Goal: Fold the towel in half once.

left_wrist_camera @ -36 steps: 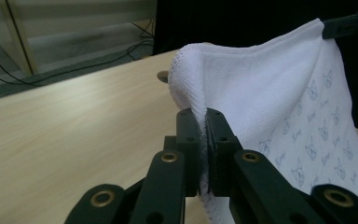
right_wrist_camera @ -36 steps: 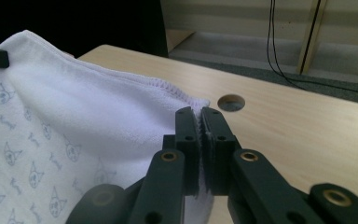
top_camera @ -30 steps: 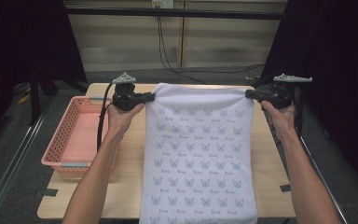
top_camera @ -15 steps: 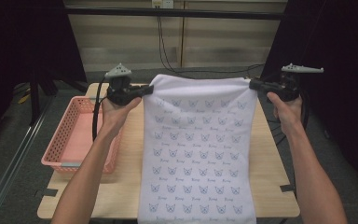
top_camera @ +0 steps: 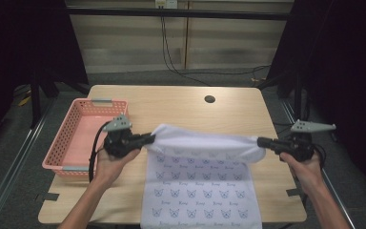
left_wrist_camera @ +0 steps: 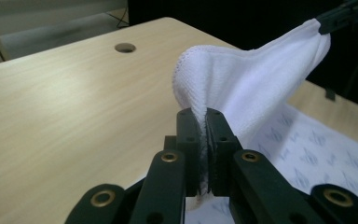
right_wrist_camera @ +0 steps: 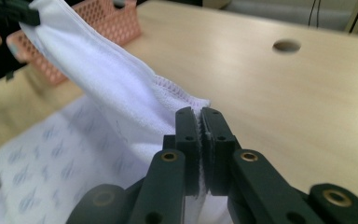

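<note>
Both grippers are fully closed, each pinching a corner of the one towel. The left gripper (top_camera: 145, 140) holds the towel (top_camera: 202, 186) at its left top corner; in the left gripper view the fabric is seen nipped flat between the two black jaws (left_wrist_camera: 204, 154). The right gripper (top_camera: 262, 142) holds the opposite top corner, and the right gripper view shows the hem clamped in the same way (right_wrist_camera: 200, 149).

The towel is white with a small printed motif. Its held edge runs across the table (top_camera: 171, 102) from left to right between the two grippers, lifted off the surface and curled over towards the person. The rest lies flat on the near half of the table, printed side up, and hangs over the front edge.

The governing relation: the held edge lies crosswise, while the towel's length runs from it towards the person. Judged from this, the fold in hand brings the top edge over the body of the cloth, so both grippers must travel the same way at an equal pace to keep the edge square. Neither hand is nearer; they stand level, one at each side.

The pink basket (top_camera: 78, 138) stands just left of the left hand, apart from the towel
</note>
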{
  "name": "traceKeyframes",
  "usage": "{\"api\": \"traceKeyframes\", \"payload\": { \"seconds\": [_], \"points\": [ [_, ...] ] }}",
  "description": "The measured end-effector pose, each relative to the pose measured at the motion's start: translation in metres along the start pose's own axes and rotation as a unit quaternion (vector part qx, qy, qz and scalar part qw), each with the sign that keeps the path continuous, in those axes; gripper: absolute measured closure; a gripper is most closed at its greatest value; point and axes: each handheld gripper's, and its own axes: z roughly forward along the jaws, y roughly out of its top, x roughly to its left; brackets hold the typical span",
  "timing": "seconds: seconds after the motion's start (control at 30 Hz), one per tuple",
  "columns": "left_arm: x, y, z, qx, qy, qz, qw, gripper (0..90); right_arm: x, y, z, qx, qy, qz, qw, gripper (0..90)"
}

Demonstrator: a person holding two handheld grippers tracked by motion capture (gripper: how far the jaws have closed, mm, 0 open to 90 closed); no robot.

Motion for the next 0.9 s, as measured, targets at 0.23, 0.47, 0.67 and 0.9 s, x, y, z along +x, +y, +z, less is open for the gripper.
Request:
{"api": "traceKeyframes", "payload": {
  "seconds": [0.23, 0.47, 0.67, 0.9],
  "points": [
    [-0.021, -0.057, -0.007, 0.042, -0.022, -0.03, 0.9984, 86.0, 0.028, -0.051, -0.003, 0.049, 0.027, 0.011, 0.9983, 86.3],
    [-0.031, -0.105, 0.002, 0.111, -0.04, -0.064, 0.9909, 85.9, 0.038, -0.1, 0.01, 0.106, 0.045, 0.034, 0.9928, 86.2],
    [-0.028, -0.107, 0.011, 0.134, -0.045, -0.066, 0.9877, 85.7, 0.042, -0.113, 0.027, 0.153, 0.047, 0.028, 0.9867, 85.9],
    [-0.027, -0.109, 0.024, 0.165, -0.037, -0.059, 0.9838, 85.6, 0.038, -0.115, 0.034, 0.171, 0.039, 0.026, 0.9842, 85.7]
  ]
}}
